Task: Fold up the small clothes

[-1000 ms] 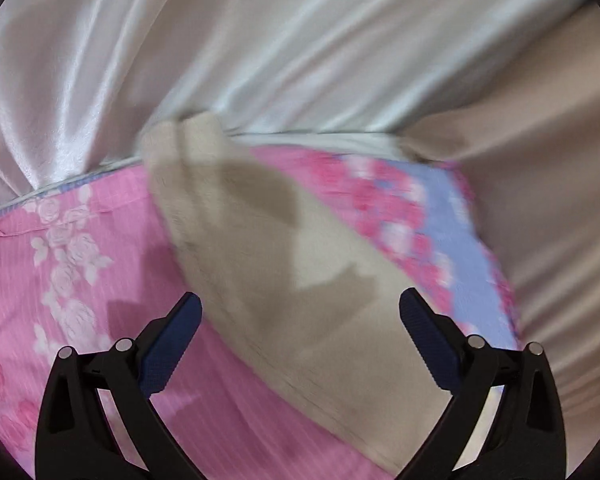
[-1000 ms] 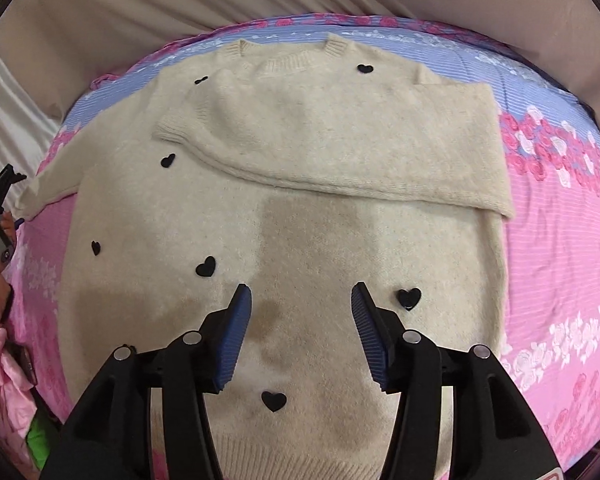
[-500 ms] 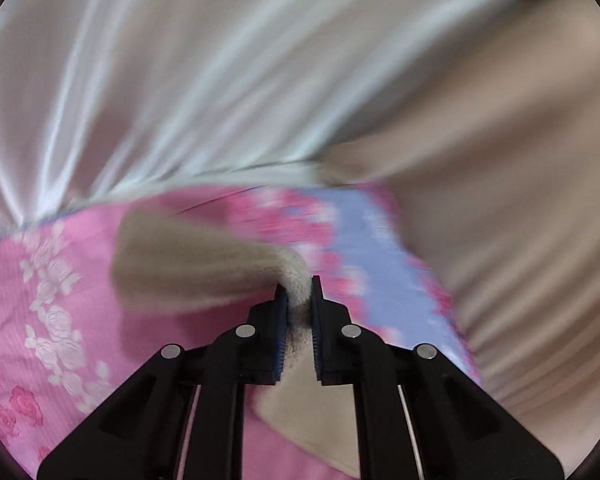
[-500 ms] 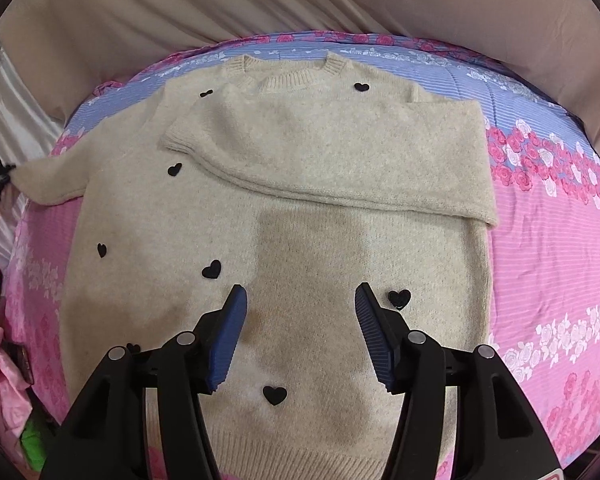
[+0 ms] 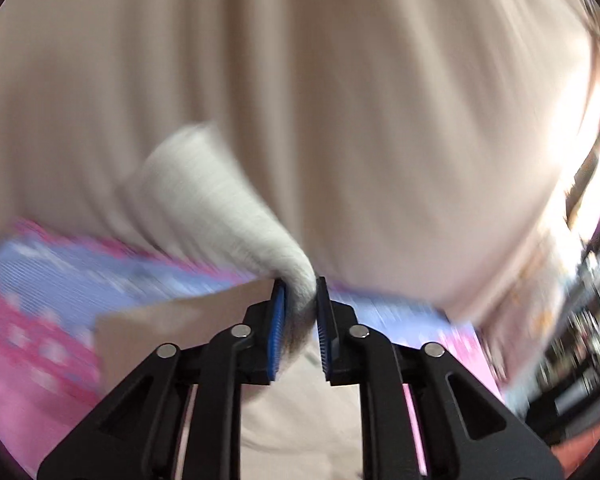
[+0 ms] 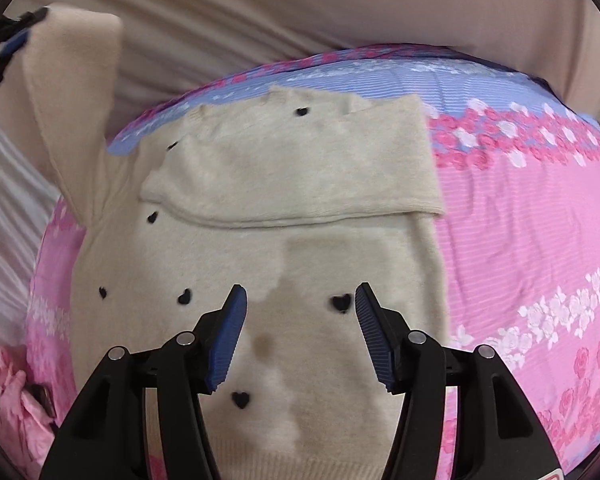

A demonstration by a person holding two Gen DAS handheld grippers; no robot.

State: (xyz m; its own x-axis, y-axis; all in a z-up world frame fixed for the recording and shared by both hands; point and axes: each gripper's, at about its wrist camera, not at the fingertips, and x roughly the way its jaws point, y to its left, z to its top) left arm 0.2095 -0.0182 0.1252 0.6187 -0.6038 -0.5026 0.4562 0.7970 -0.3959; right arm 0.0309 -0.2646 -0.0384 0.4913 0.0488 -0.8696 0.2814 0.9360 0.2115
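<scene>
Left claw (image 5: pixel 300 312) pinches the sweater's sleeve (image 5: pixel 228 220) aloft for folding inward; right claw (image 6: pixel 298 332) hovers wide open, empty, over the sweater (image 6: pixel 300 264).

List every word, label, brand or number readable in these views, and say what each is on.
None can be read.
The sweater bears only black hearts, no lettering.
The bedsheet shows only flowers and stripes.
The clutter at the right edge of the left view is too blurred to read.

Left tool (image 5: pixel 300 300), right tool (image 6: pixel 298 300): black frames, ribbed blue pads, silver screws.
</scene>
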